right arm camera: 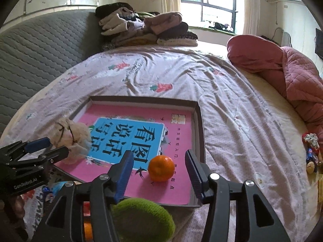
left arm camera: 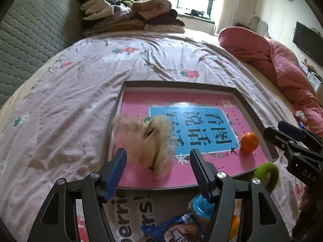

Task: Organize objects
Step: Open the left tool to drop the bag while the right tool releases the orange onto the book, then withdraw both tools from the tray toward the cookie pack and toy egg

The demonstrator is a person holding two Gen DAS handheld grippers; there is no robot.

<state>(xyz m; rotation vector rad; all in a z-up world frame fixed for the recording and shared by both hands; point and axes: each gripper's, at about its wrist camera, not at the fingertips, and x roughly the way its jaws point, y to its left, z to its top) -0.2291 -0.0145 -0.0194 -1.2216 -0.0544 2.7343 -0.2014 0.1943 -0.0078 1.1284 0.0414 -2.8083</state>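
Note:
A shallow dark-rimmed tray (left arm camera: 177,83) with a pink and blue printed sheet lies on the bed. My left gripper (left arm camera: 158,161) is open above its near left corner. A fluffy cream scrunchie (left arm camera: 147,139) shows blurred just beyond the fingertips, and neither pad presses on it. From the right wrist view the scrunchie (right arm camera: 72,139) is over the tray's (right arm camera: 141,98) left edge, by the left gripper (right arm camera: 40,147). My right gripper (right arm camera: 159,161) is open, and an orange (right arm camera: 161,168) rests on the pink sheet between and beyond its fingers, untouched. The orange (left arm camera: 250,142) sits near the tray's right rim.
A green fuzzy hair tie (right arm camera: 141,219) lies before the tray's near edge. A blue snack packet (left arm camera: 177,230), a blue-lidded jar (left arm camera: 201,207) and another orange (left arm camera: 235,225) lie under the left gripper. Folded clothes (left arm camera: 131,16) and a pink quilt (left arm camera: 272,60) occupy the far bed.

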